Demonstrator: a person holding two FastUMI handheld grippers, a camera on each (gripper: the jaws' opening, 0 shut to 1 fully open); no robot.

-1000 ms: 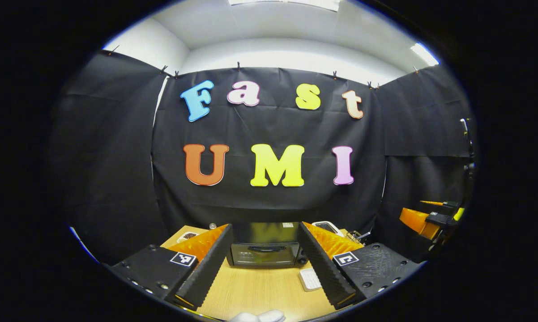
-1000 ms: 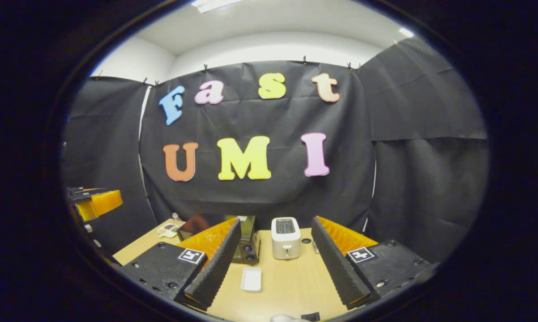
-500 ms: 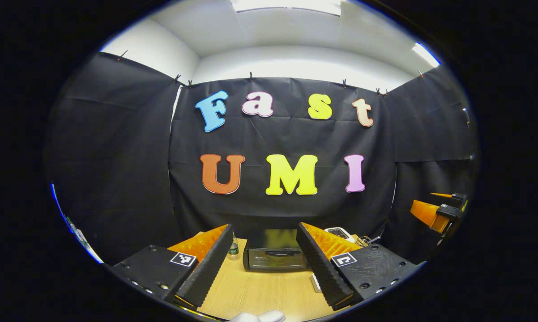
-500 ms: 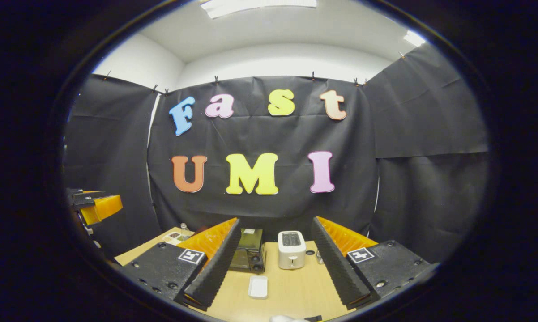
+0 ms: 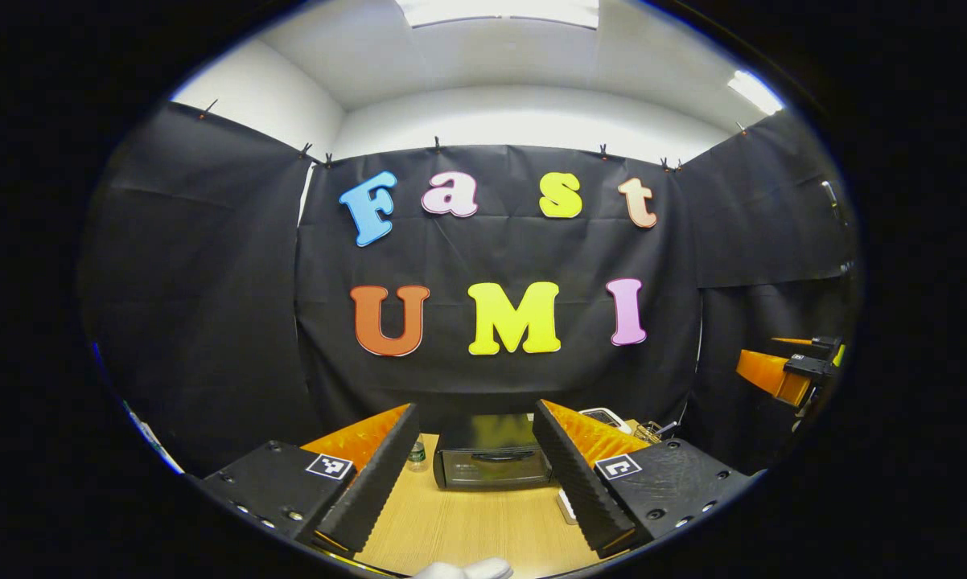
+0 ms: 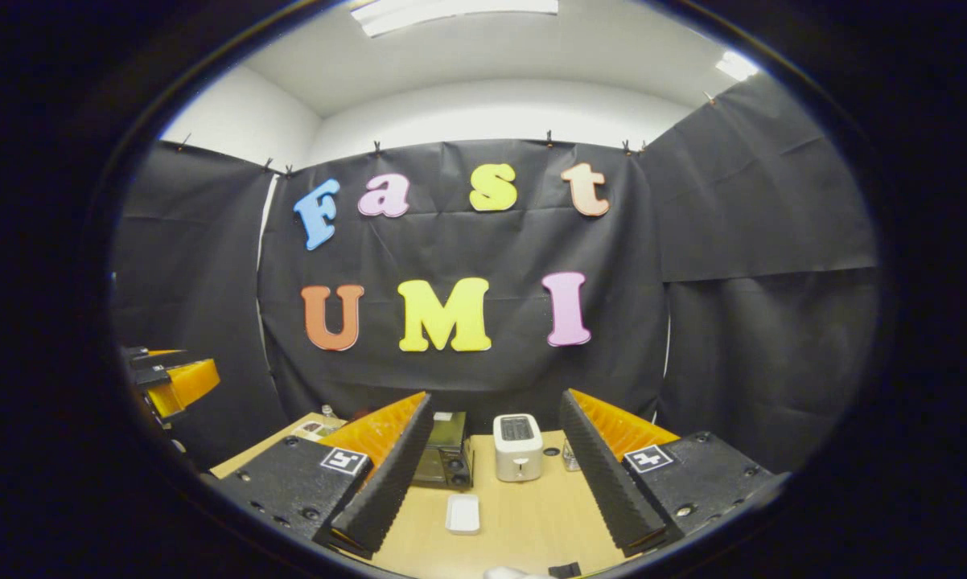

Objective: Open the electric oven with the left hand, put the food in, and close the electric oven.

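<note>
In the left gripper view, the left gripper (image 5: 471, 474) is held up over the near edge of the tabletop (image 5: 467, 527), w/ its two fingers spread wide and nothing between them. The electric oven (image 5: 493, 460) is seen straight ahead, in the gap between the fingers, at the far edge of the tabletop by the black wall. Its door is shut and no finger is touching it; it is well apart from the tongs. A small bottle (image 5: 416, 456) is stood just left of the oven. A white tray (image 5: 565, 505) is partly hidden behind the right finger.

In the right gripper view, the right gripper (image 6: 491, 474) is also spread wide & empty. The oven (image 6: 445, 462) is seen at the far left of the gap, half hidden behind the left finger. A white toaster (image 6: 517, 447) is stood just beside it, to the right. The white tray (image 6: 462, 514) is laid nearer, in front of both, apart from them. What food is in it can't be told.
</note>
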